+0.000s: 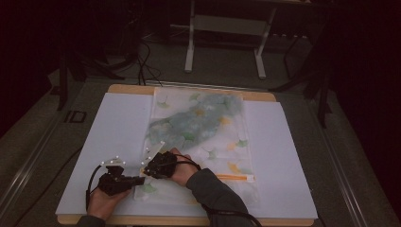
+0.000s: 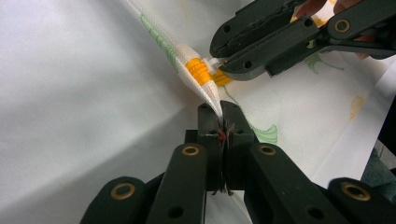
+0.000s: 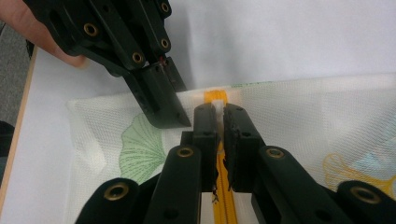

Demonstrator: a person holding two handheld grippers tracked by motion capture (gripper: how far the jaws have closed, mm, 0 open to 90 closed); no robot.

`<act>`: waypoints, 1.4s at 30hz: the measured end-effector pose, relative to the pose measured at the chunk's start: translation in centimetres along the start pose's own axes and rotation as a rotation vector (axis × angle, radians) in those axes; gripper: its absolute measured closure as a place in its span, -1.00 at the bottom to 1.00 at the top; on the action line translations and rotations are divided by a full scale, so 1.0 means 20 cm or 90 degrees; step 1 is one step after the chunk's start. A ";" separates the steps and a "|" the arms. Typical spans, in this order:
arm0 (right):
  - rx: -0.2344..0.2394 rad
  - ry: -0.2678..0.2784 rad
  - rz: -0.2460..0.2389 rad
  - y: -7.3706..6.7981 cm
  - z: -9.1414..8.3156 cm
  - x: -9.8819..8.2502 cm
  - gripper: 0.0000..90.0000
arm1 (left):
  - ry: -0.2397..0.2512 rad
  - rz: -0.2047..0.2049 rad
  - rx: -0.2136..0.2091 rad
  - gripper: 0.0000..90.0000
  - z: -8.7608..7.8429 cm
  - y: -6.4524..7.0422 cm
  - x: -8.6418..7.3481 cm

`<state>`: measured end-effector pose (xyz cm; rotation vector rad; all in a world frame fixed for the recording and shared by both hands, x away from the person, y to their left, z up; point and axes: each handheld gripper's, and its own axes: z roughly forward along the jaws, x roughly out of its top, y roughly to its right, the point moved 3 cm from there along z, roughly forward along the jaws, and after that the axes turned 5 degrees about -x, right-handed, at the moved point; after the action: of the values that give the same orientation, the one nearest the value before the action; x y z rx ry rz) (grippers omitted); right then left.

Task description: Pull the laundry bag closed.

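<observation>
Bag (image 1: 198, 132) lies flat on the bench (image 1: 118, 90). Your left gripper (image 2: 220, 116) clamps its corner fabric to anchor it, lifting the end clear. Your right gripper (image 3: 219, 116) pinches the white pull (image 2: 209, 63) on the zip (image 3: 223, 205), so tension runs along it.

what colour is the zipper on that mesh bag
Orange-yellow zipper, with a white pull; the left gripper view shows it best.
</observation>
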<state>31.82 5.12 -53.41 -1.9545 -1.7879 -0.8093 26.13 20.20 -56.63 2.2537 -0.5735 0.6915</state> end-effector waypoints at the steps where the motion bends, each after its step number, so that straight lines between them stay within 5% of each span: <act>1: -0.001 -0.001 0.001 0.00 0.00 -0.01 0.88 | 0.000 0.000 0.000 0.96 0.00 0.00 0.00; 42: -0.012 -0.046 -0.001 0.00 0.03 -0.08 0.89 | 0.032 0.011 0.009 0.98 -0.04 -0.01 0.01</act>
<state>31.94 4.33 -54.94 -2.0182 -1.8284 -0.7680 26.14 20.88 -56.24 2.2398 -0.5665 0.7611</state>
